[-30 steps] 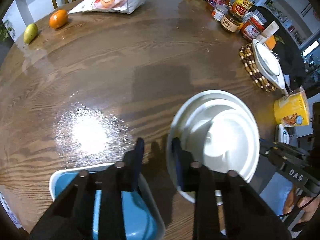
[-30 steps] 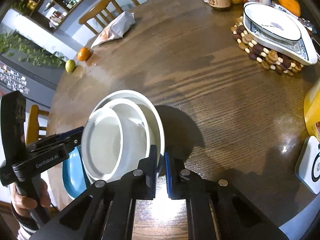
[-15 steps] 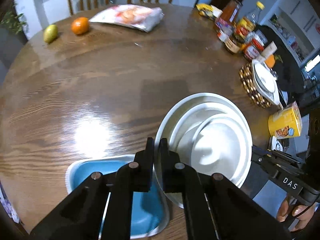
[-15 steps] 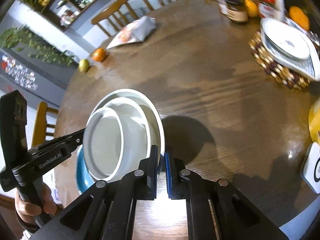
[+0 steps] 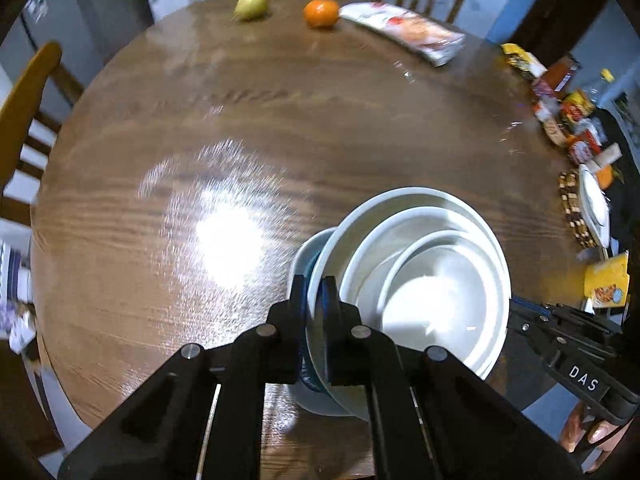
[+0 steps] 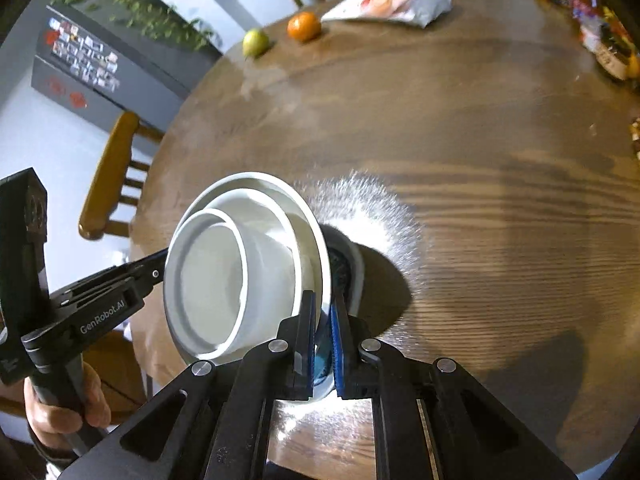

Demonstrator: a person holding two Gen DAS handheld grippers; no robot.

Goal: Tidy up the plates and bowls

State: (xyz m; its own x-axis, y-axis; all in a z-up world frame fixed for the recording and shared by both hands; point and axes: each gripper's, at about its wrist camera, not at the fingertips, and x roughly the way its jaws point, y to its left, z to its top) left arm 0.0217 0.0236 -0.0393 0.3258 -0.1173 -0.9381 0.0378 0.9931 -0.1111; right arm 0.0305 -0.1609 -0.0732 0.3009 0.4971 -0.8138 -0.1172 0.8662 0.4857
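Left hand-held gripper (image 5: 313, 285): closed on the near-left rim of the white plate (image 5: 404, 200), one finger on either side of the rim.
Right hand-held gripper (image 6: 324, 308): clamped on the opposite rim of the same plate; it shows in the left wrist view at the lower right of the frame.
Stack: two white bowls (image 5: 432, 300) nested one inside the other sit on the white plate; the stack is carried between the two hand-held grippers, tilted.
Blue dish (image 6: 340, 264): white-rimmed with a blue inside, on the tabletop (image 5: 280, 120); mostly hidden under the stack, only an edge showing beside the plate's rim.
Key relation: the stack hangs directly above the blue dish, slightly off-centre; both hands are equally near, one on each side of the plate.
Contact: whether the plate already touches the blue dish cannot be told.
Likely next: level the stack and lower it into the blue dish.
Look: glossy white crockery, smooth and probably slippery at the rim.
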